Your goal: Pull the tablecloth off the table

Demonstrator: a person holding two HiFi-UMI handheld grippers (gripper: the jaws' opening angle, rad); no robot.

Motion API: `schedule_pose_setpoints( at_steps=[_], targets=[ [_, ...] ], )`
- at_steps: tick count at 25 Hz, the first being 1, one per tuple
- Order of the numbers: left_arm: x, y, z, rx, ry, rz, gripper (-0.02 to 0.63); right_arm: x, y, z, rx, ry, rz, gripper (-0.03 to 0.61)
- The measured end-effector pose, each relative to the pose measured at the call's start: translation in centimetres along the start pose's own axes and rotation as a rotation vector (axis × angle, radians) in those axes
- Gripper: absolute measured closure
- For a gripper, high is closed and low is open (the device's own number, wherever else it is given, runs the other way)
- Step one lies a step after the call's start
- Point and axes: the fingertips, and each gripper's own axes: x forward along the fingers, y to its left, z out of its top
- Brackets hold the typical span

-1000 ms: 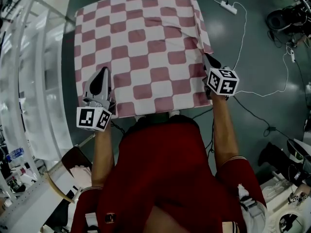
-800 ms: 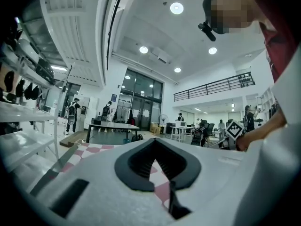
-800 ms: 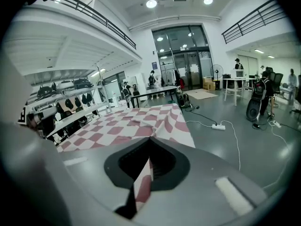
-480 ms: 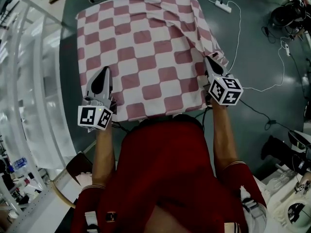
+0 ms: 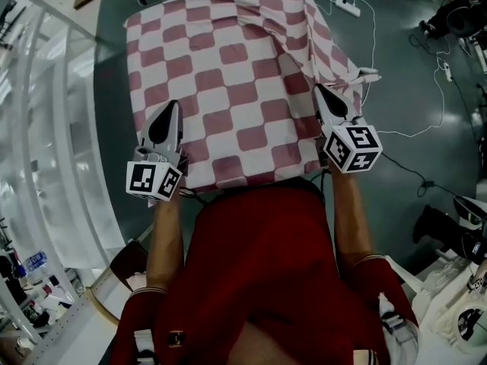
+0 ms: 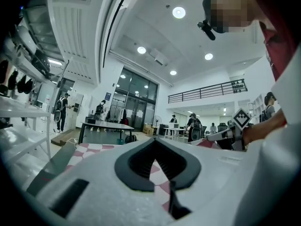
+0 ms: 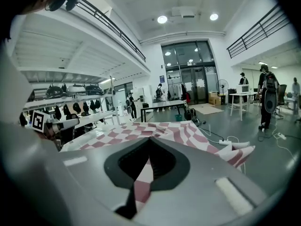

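A red-and-white checked tablecloth (image 5: 228,74) covers the table in front of me. My left gripper (image 5: 170,106) lies on its near left part, jaws shut with checked cloth pinched between them (image 6: 160,175). My right gripper (image 5: 320,91) is at the near right edge, shut on a fold of the cloth (image 7: 143,173). The cloth is wrinkled along its right side, and a loose corner (image 5: 364,74) sticks out past the table edge there. In the right gripper view the tablecloth (image 7: 178,131) runs away in ridges from the jaws. The table top under the cloth is hidden.
A white power strip (image 5: 346,6) and its cable (image 5: 426,131) lie on the grey floor to the right. White shelving (image 5: 46,128) stands close along the left. Black gear (image 5: 449,21) sits at the far right. People and tables stand farther off in the hall.
The cloth has bunched more along its right side, and its right corner now sticks out past the table. Both grippers hold their grip and have moved little.
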Motion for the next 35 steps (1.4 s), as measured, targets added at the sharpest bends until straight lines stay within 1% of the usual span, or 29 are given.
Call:
schedule_pose_setpoints(
  at_steps=[3, 7, 9, 11, 15, 20, 23, 26, 30, 35],
  targets=[
    [-0.8, 0.8, 0.2, 0.000, -0.002, 0.001, 0.611, 0.4, 2.3, 1.0, -0.006, -0.024, 0.026, 0.566],
    [-2.2, 2.0, 0.3, -0.006, -0.002, 0.015, 0.611, 1.3, 7.4, 2.6, -0.063, -0.051, 0.119, 0.566],
    [-2.8, 2.7, 0.2, -0.002, 0.005, 0.025, 0.611, 2.4, 9.4, 2.4, -0.085, -0.043, 0.143, 0.566],
    [-3.5, 3.6, 0.0, 0.005, 0.014, 0.034, 0.611, 3.4, 10.5, 1.7, -0.079, -0.026, 0.149, 0.565],
    [-5.4, 5.9, -0.6, 0.015, 0.040, 0.069, 0.611, 4.9, 11.8, 0.0, -0.072, 0.011, 0.153, 0.565],
    [-7.8, 9.8, -2.5, 0.030, 0.104, 0.132, 0.611, 6.8, 13.4, -2.2, -0.090, 0.063, 0.154, 0.565],
    [-9.2, 12.2, -3.9, 0.026, 0.143, 0.174, 0.611, 7.6, 14.2, -3.4, -0.091, 0.092, 0.152, 0.565],
    [-10.0, 14.4, -5.4, 0.005, 0.182, 0.210, 0.609, 8.2, 14.5, -4.1, -0.098, 0.116, 0.145, 0.565],
    [-10.2, 17.1, -7.8, -0.040, 0.238, 0.233, 0.562, 9.2, 14.8, -4.9, -0.114, 0.143, 0.144, 0.565],
    [-10.0, 19.3, -10.8, -0.096, 0.310, 0.232, 0.503, 10.0, 15.3, -5.5, -0.135, 0.165, 0.142, 0.564]
  ],
)
